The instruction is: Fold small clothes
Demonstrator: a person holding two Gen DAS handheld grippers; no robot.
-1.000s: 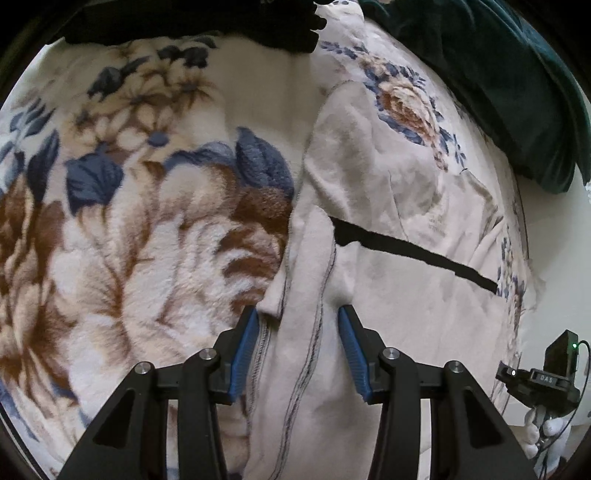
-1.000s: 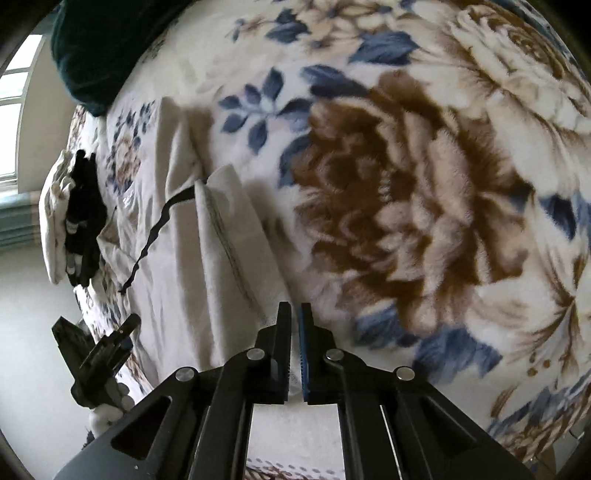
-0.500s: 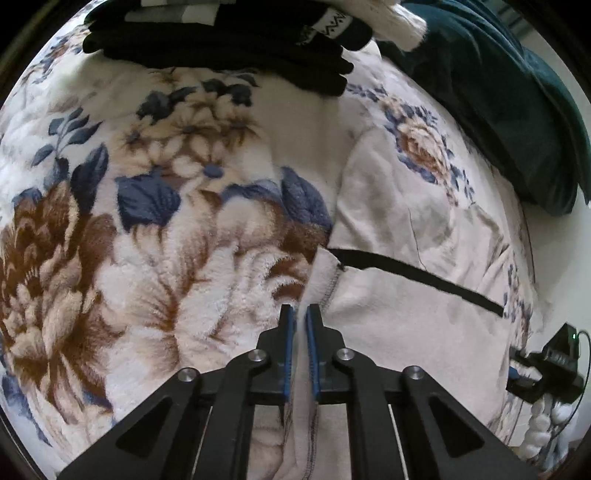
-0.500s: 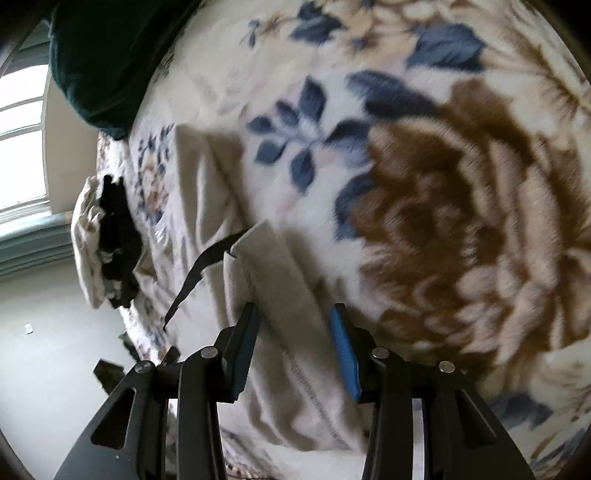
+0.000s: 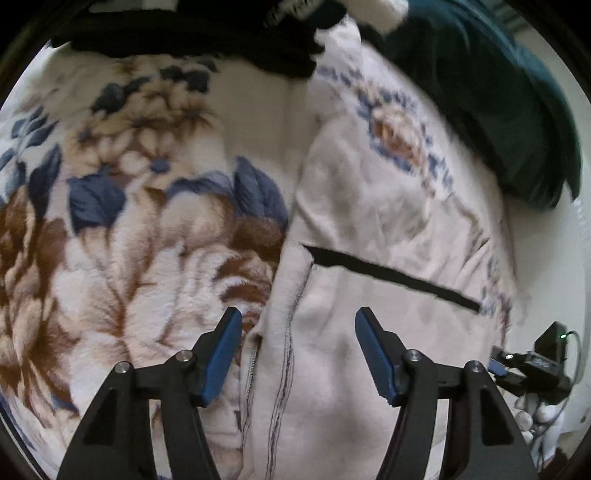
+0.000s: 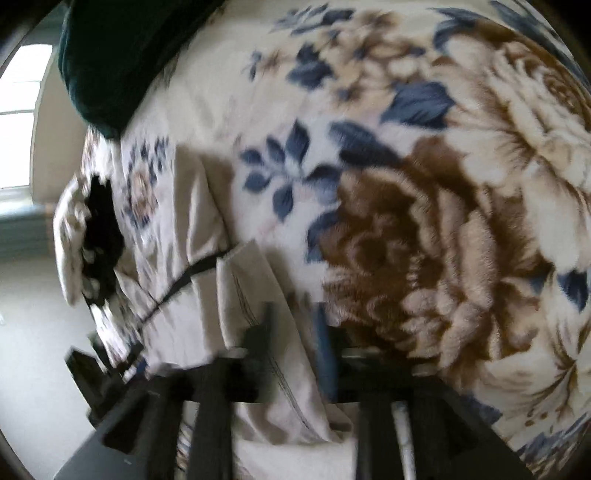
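Currently, the cream garment (image 5: pixel 369 332) lies spread on the floral fleece blanket (image 5: pixel 129 240), with a black band (image 5: pixel 391 275) running diagonally across it and a stitched seam (image 5: pixel 291 332) along its folded left edge. The left gripper (image 5: pixel 298 354) hangs over that folded edge with its jaws spread wide, holding nothing; its blue pads (image 5: pixel 221 354) sit either side of the seam, the left pad over the blanket just beside the cloth edge and the right pad over the garment itself.

From the right wrist view, the same garment (image 6: pixel 258 314) shows as a folded strip with the band (image 6: pixel 184 277) crossing behind it. The right gripper (image 6: pixel 295 350) is badly motion-blurred. A fold of the cream cloth runs up between its two fingers, and a gap shows between them, but whether they press on the cloth or stand free of it cannot be told.

At the far edge of the blanket sits a stack of dark folded clothes (image 5: pixel 192 33), with a light fluffy item (image 5: pixel 376 11) on top. A dark green pillow (image 5: pixel 491 110) lies at the far right. The other handheld gripper unit (image 5: pixel 532 365), with a small green light, appears at the lower right of the left wrist view.
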